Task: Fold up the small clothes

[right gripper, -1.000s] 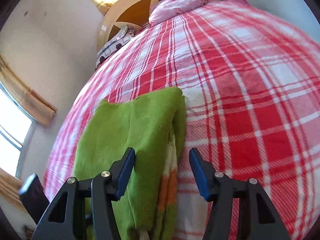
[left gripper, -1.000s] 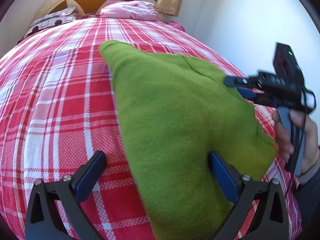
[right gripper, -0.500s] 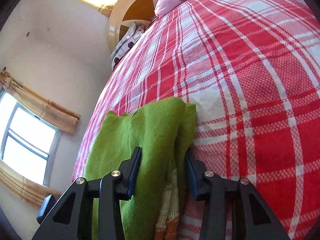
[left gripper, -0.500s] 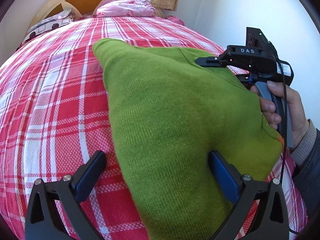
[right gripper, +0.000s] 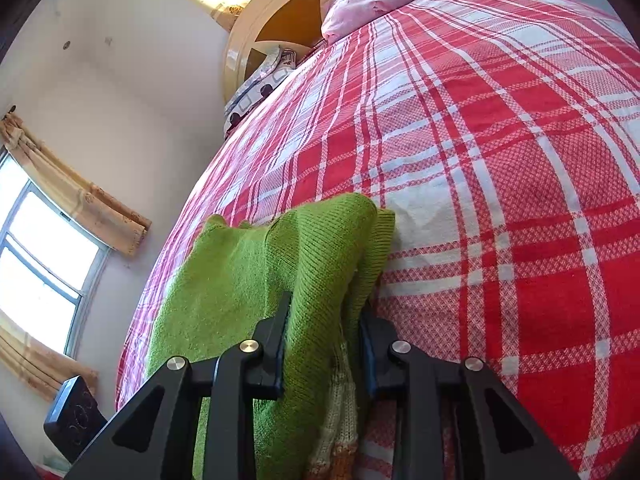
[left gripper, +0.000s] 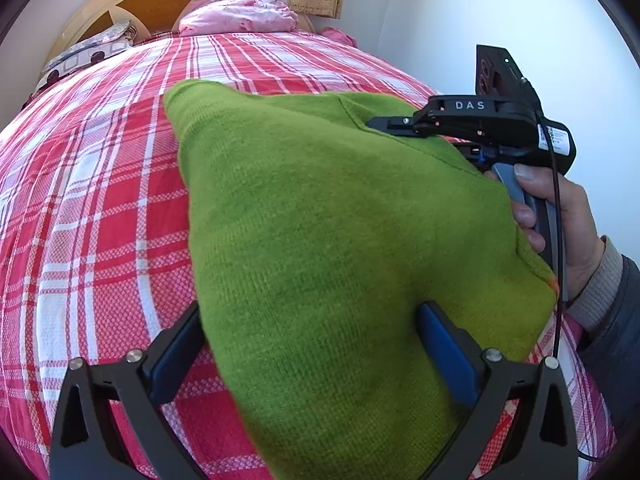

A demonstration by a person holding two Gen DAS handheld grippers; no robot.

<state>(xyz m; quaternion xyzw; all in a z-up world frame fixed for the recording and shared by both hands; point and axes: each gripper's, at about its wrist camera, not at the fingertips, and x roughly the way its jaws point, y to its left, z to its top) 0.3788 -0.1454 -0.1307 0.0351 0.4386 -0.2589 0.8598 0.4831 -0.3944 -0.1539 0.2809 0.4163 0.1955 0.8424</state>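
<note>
A green knitted sweater (left gripper: 320, 240) lies folded on a bed covered by a red and white checked blanket (left gripper: 100, 200). I am the two grippers working on it.

My right gripper (right gripper: 324, 344) has just been closing, and its jaws now stand narrow with a thick fold of the sweater's edge bunched between them. The blue pads (right gripper: 282, 344) press against the fabric on both sides, so I have hold of it. Below the grip, a cream and orange striped band of the knit hangs down. Beyond my fingertips the sweater's edge ends against a white square of the blanket.

From my left camera, the same right gripper (left gripper: 384, 123) appears as a black tool marked with letters, reaching in from the right along the far edge of the sweater. A hand (left gripper: 560, 216) in a beige cuff and dark sleeve holds its handle.

My left gripper (left gripper: 308, 344) stands wide open. The near part of the sweater fills the space between my two blue pads (left gripper: 444, 344), draped across it, but neither pad squeezes the cloth.

At the head of the bed sit a crumpled pink pillow (left gripper: 240, 14), a patterned pillow (left gripper: 84, 56) and a rounded wooden headboard (left gripper: 160, 0). Yellow curtains (right gripper: 72, 200) hang beside a bright window (right gripper: 36, 264) on a pale wall.
</note>
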